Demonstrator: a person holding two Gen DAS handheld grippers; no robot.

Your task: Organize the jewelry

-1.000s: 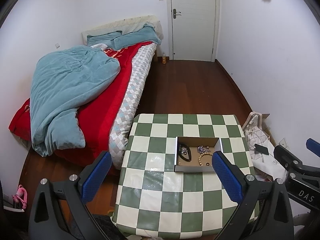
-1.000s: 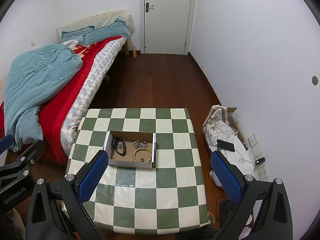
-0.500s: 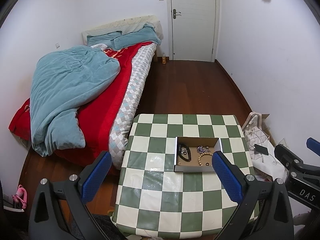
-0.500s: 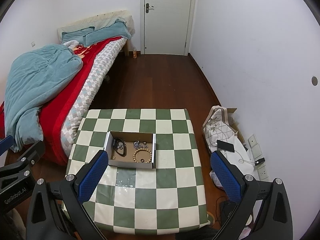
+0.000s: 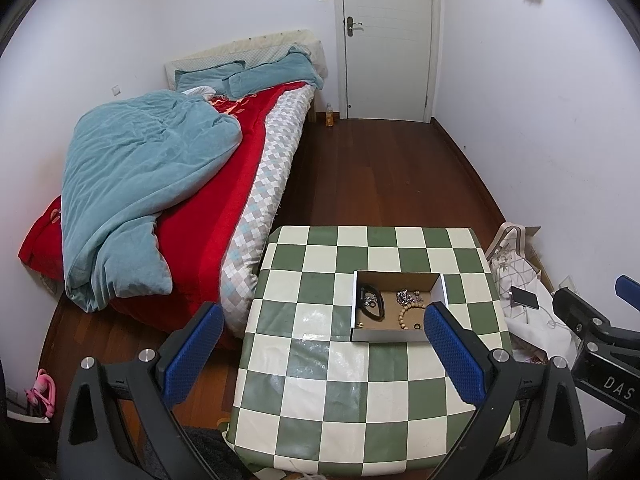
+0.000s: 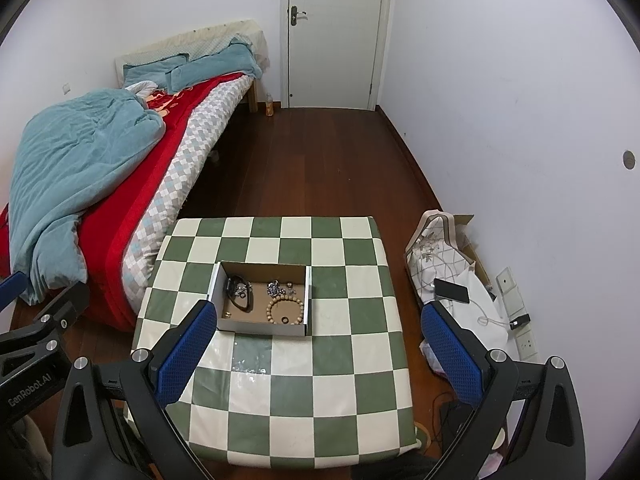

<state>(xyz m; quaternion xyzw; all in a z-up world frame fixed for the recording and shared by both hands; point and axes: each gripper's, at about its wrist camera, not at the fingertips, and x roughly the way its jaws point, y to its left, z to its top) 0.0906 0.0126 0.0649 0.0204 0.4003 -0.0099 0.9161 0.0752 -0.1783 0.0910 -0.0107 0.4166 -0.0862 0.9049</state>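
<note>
An open cardboard box (image 5: 398, 336) (image 6: 262, 327) sits on the green-and-white checked table (image 5: 320, 360) (image 6: 340, 360). It holds a wooden bead bracelet (image 6: 285, 310) (image 5: 410, 314), a black band (image 6: 239, 294) (image 5: 372, 300), a silver chain cluster (image 6: 276, 288) (image 5: 405, 296) and small rings. My left gripper (image 5: 322, 356) is open and empty, held high above the table's near side. My right gripper (image 6: 316, 356) is open and empty, also high above the table. Each gripper shows at the edge of the other's view.
A bed (image 5: 192, 208) with a red cover and blue quilt stands left of the table. A bag with a phone (image 6: 451, 290) on it lies on the floor at the right by the wall. A closed door (image 6: 334, 32) is at the far end.
</note>
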